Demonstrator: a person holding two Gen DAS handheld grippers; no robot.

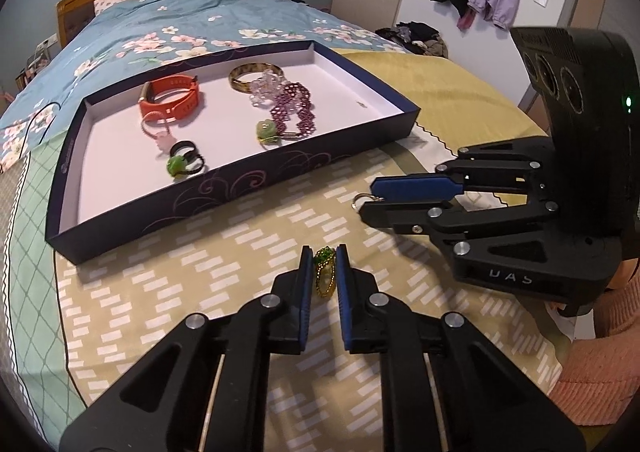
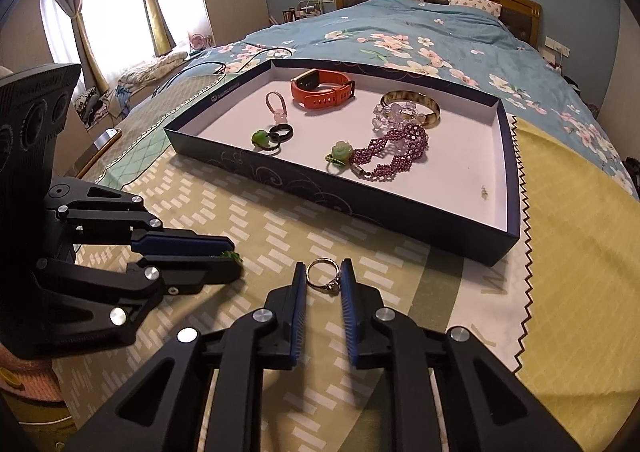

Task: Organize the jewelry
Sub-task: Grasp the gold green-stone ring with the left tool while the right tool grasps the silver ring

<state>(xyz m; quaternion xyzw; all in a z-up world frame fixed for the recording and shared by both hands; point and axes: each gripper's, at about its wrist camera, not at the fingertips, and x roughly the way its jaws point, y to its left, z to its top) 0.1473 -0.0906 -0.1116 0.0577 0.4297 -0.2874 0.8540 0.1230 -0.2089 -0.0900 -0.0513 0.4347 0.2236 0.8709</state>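
Tray (image 2: 400,220) on bed: holds watch (image 2: 322,89), bangle (image 2: 430,102), bracelets, several rings. Outstanding: two rings. Left gripper (image 1: 324,264), jaws closed on green-and-gold ring (image 1: 325,272); right gripper (image 2: 324,276), jaws pinching silver ring (image 2: 320,272). Both near tray, undelivered.

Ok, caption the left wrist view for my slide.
Left hand-held gripper pinches a green-and-gold beaded ring near the jewelry tray.

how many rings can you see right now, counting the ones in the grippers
5. In the tray: black ring, green-bead ring, green-flower ring. Left gripper holds the gold-green ring; right gripper holds the silver ring. Others may hide under the bracelets.
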